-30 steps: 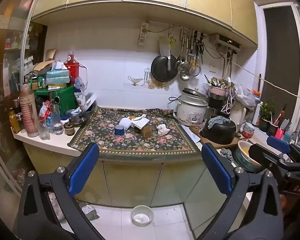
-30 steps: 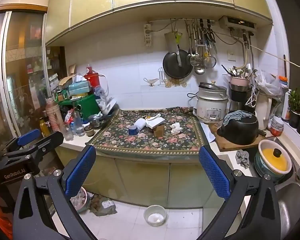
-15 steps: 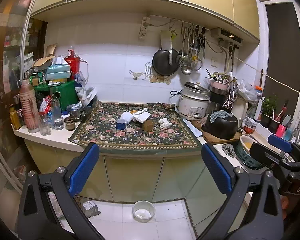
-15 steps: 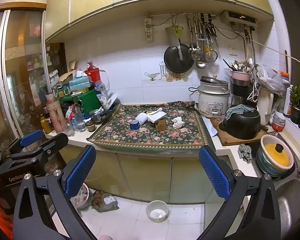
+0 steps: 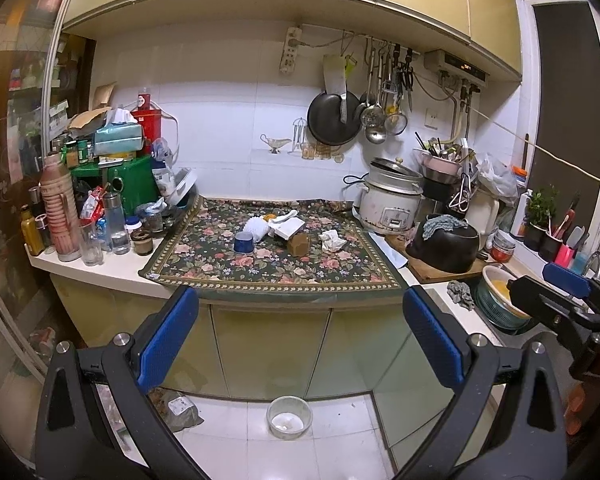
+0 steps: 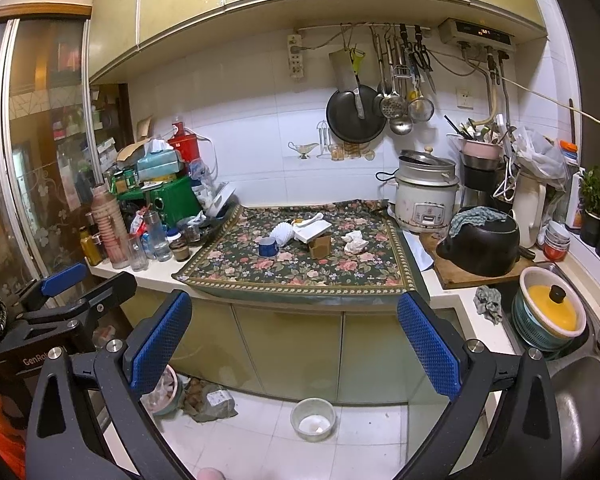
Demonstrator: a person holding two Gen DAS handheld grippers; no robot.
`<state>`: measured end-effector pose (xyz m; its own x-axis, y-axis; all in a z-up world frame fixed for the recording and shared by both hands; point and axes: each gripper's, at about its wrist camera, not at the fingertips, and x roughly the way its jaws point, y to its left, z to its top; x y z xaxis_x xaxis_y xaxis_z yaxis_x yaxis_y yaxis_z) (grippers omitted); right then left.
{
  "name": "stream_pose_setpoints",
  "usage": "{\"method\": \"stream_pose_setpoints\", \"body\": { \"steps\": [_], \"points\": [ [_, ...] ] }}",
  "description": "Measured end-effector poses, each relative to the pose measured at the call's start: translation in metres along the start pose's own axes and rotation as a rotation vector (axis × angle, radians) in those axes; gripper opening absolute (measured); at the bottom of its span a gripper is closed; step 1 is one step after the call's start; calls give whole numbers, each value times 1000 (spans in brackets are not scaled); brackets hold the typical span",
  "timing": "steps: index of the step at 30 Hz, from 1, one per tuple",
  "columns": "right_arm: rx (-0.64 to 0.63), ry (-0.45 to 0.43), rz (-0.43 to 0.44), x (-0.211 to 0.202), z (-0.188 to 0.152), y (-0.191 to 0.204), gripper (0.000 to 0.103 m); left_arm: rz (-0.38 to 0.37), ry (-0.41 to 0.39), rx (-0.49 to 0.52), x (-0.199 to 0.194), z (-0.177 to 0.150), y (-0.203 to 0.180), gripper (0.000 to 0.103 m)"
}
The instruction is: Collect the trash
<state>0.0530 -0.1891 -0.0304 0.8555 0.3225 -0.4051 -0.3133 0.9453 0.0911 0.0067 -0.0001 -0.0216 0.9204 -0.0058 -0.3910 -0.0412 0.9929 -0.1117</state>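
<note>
Trash: you have a blue cup (image 5: 244, 242), a white pleated wrapper (image 5: 257, 227), a white box (image 5: 289, 227), a brown carton (image 5: 299, 244) and a crumpled tissue (image 5: 332, 240), all bunched mid-cloth (image 5: 204, 268) on the counter, well apart from both grippers.
Left gripper (image 5: 300, 336): fingers spread wide, nothing between them.
Right gripper (image 6: 294, 338): likewise spread and empty.
Risk, left side: bottles (image 5: 60, 216) and a glass (image 5: 92, 246) crowd the cloth's left edge; a wide reach for the cup could topple them.
Risk, middle: the pieces sit touching or nearly so, so closing on one may drag its neighbour or rumple the cloth.
Risk, right side: the tissue is soft and light; I judge a shallow pinch could let it slip.
Left view only: it shows your right gripper at the far right edge, over the sink area.
Right view only: it shows the yellow-lidded pot (image 6: 552, 308) in the sink, a floor bin (image 6: 162, 394) at lower left, and your left gripper low on the left.
Both views: a bowl (image 6: 313, 419) sits on the floor tiles.
</note>
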Motion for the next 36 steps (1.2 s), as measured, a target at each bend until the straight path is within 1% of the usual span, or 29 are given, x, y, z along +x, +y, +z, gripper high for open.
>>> {"method": "stream_pose_setpoints", "body": {
  "steps": [18,36],
  "points": [
    [-6,4,11,-4,-2,3,102,6,1,-4,-1,-2,4,103],
    [-21,6,1,-1,-3,2,102,13,2,-1,4,-1,4,103]
  ]
}}
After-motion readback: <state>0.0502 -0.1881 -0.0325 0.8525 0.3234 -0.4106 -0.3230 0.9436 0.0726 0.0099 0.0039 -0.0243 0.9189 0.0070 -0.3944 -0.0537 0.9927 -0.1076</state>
